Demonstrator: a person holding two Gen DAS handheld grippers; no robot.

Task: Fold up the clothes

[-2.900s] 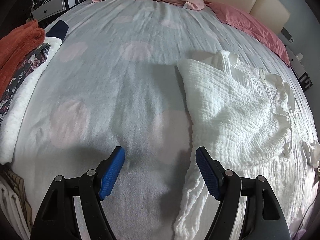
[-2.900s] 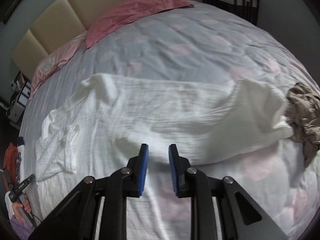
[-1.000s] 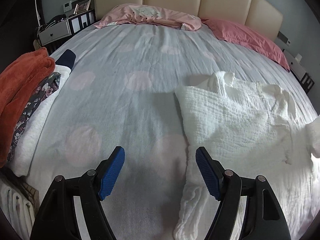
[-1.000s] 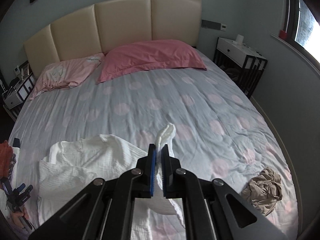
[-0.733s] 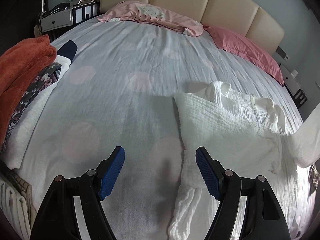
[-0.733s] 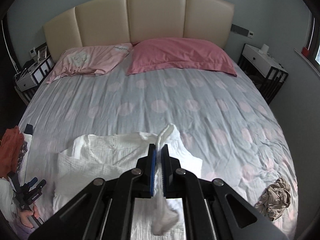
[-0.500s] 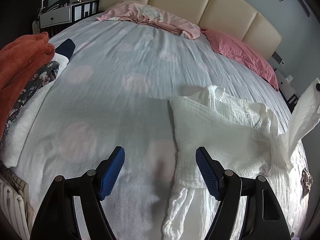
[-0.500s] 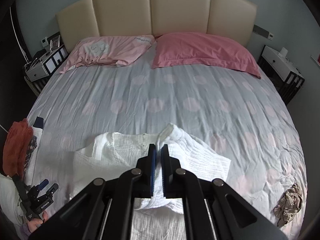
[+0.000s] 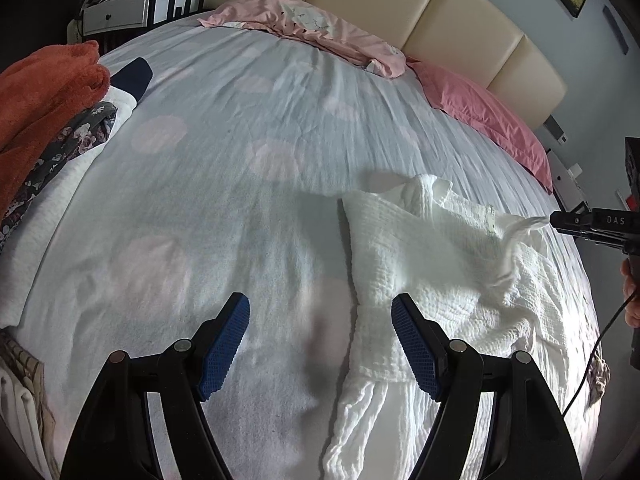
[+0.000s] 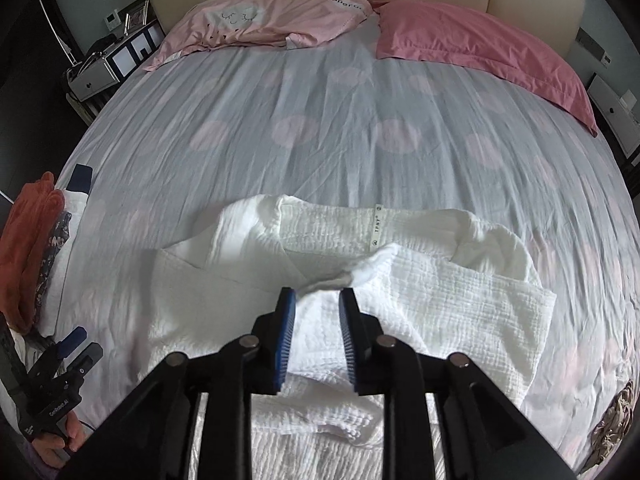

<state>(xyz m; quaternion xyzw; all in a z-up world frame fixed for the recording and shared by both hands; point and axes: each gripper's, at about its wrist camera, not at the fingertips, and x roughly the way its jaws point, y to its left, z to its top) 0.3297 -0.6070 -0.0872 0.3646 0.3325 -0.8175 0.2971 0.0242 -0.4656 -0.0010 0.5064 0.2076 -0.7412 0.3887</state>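
Observation:
A white crinkled garment (image 10: 440, 300) lies spread on the dotted bedsheet (image 10: 360, 100), collar label toward the headboard. My right gripper (image 10: 317, 296) hangs low over its middle. Its jaws are opening, and the sleeve end (image 10: 372, 268) it carried lies loose between them, draped across the garment's body. In the left wrist view the garment (image 9: 420, 248) is at the right, and the right gripper (image 9: 560, 220) enters from the right edge with blurred white fabric at its tip. My left gripper (image 9: 320, 312) is open and empty over bare sheet, just left of the garment's lower edge.
Folded clothes, with an orange towel (image 9: 44, 92) on top, are stacked at the bed's left edge. Two pink pillows (image 10: 260, 20) (image 10: 480, 48) lie by the headboard. A crumpled beige garment (image 10: 616, 420) sits at the lower right. Nightstands flank the bed.
The right gripper came down toward the bed and drew the sleeve over the garment's body; its jaws went from shut to parted. The left gripper stayed put, rolling slightly.

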